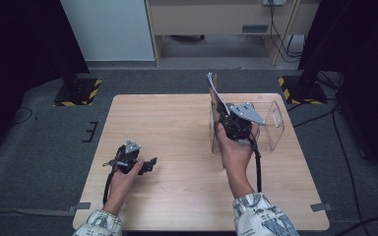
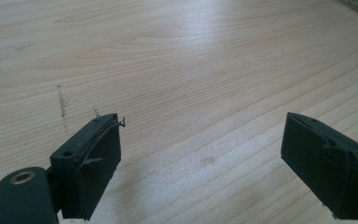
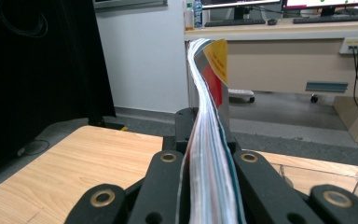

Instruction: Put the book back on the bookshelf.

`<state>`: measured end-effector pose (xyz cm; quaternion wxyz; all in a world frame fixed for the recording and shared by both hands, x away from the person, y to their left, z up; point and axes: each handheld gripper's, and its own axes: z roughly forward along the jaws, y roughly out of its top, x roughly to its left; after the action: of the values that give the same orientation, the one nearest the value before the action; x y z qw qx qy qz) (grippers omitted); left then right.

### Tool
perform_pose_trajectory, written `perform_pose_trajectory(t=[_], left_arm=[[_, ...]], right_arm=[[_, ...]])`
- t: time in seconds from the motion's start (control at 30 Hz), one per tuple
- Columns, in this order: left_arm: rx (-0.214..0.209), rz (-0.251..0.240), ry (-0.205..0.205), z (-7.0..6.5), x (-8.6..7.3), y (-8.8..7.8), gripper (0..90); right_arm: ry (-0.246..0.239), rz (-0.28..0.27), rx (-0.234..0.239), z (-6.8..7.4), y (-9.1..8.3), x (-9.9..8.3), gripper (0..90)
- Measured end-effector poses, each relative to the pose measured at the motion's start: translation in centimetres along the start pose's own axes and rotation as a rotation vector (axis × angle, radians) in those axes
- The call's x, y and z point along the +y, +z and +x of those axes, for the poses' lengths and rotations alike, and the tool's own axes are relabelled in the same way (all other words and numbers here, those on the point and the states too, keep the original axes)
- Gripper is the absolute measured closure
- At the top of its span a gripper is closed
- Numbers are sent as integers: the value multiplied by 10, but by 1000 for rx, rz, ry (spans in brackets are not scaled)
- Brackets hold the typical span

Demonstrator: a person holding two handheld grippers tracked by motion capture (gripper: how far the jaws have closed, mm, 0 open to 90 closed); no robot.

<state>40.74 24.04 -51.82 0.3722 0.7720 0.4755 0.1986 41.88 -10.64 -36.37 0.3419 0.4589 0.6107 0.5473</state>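
The right gripper [image 3: 207,186], clamped on a thin magazine [image 3: 205,116], holds it upright over the clear rack [image 1: 270,123] on the table [image 1: 177,123]. The floppy top could buckle and snag the rack's wall (my guess). The left gripper [image 2: 200,154] rests agape, empty.

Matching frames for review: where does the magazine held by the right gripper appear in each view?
High view: the magazine stands on edge right of centre, above the right gripper, by the clear rack.
Right gripper view: centre, clamped edge-on, curling upward.
Left gripper view: bare tabletop between open fingers.
Shared landmark: the wooden table.
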Motion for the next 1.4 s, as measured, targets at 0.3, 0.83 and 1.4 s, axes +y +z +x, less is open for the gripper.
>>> perform_pose_trajectory(t=[0.3,0.83,1.4], left_arm=[[-1,-1,4,-1,0,0,114],[-2,5,10,-2,0,1,114],[-3,6,18,-3,0,1,113]], right_arm=[[12,10,8,8,3,0,863],[-1,15,26,10,0,-2,845],[-13,32,47,13,-2,-3,760]])
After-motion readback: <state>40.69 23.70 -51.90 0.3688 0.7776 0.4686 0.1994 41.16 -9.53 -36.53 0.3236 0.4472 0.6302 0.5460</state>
